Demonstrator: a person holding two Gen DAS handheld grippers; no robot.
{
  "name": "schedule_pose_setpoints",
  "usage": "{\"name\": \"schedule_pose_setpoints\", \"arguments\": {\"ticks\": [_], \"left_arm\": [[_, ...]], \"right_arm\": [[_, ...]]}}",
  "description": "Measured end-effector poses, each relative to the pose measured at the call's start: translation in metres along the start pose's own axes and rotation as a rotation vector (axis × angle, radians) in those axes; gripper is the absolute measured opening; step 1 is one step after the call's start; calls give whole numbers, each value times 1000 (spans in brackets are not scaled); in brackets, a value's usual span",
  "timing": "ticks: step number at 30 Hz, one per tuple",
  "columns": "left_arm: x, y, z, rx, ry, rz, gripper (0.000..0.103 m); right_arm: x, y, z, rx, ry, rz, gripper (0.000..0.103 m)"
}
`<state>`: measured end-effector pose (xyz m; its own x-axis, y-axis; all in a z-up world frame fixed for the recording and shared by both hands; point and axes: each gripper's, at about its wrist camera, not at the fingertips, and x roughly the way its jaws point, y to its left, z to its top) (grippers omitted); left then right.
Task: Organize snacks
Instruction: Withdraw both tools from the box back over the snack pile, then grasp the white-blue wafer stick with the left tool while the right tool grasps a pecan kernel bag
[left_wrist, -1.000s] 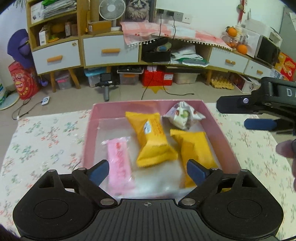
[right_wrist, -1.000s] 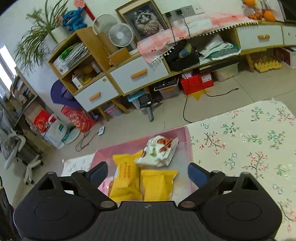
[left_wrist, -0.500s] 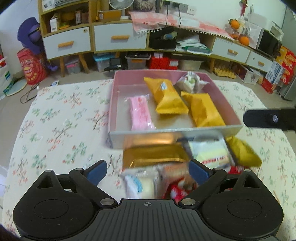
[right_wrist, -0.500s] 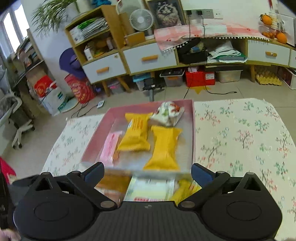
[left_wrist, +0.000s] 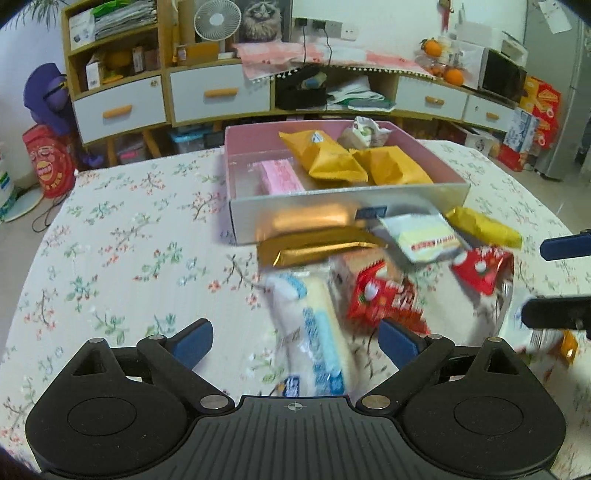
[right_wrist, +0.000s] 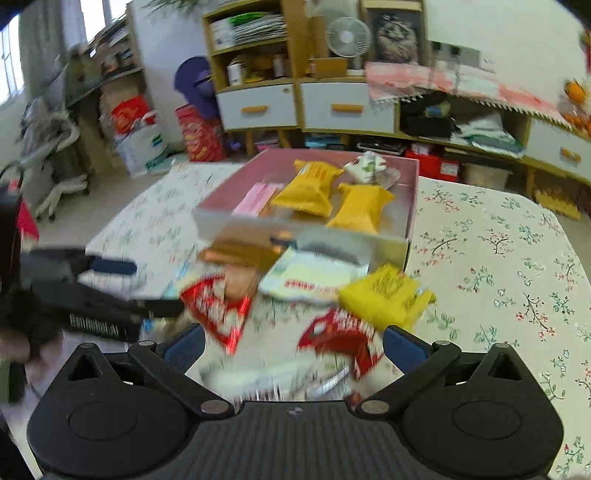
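Between the wide-open left gripper (left_wrist: 295, 341) pads, low-centre of frame, lay the blue-white packet (left_wrist: 317, 339), long axis w/ the fingers; right gripper (right_wrist: 293, 345) (also wide, just been opening, empty) sat over red packets (right_wrist: 343, 332), pink box (left_wrist: 236, 147) beyond.

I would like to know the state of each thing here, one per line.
pink box: lid off, four snacks inside
loose snacks: piled on the tablecloth, outside the box
left gripper: open, empty
right gripper: open, just widened, gripping nothing
cabinet drawers: closed
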<state>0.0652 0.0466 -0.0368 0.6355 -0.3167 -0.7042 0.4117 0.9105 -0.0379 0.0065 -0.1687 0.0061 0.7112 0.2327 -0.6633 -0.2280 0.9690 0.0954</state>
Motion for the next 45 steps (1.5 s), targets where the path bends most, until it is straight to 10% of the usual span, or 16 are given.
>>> {"name": "schedule_pose_setpoints", "arguments": {"ticks": [9,15,25,28,45], "left_arm": [[2,7,-6,-36,-14,-57,89],[12,-1,-5,-24,31,-66,60],[10,2,-3,-38,41,-26,30],[10,4,0,-37,49,-12,23],[16,11,6,-59,55,-15,25]], "right_arm": [[2,13,-38,-106,34,16,77],[3,18,-42,-152,35,4,66],[4,32,-41,-228,30,-1,13],[6,36,-43,-253,44,9,12],[16,34,-35,-194,89,40,8]]}}
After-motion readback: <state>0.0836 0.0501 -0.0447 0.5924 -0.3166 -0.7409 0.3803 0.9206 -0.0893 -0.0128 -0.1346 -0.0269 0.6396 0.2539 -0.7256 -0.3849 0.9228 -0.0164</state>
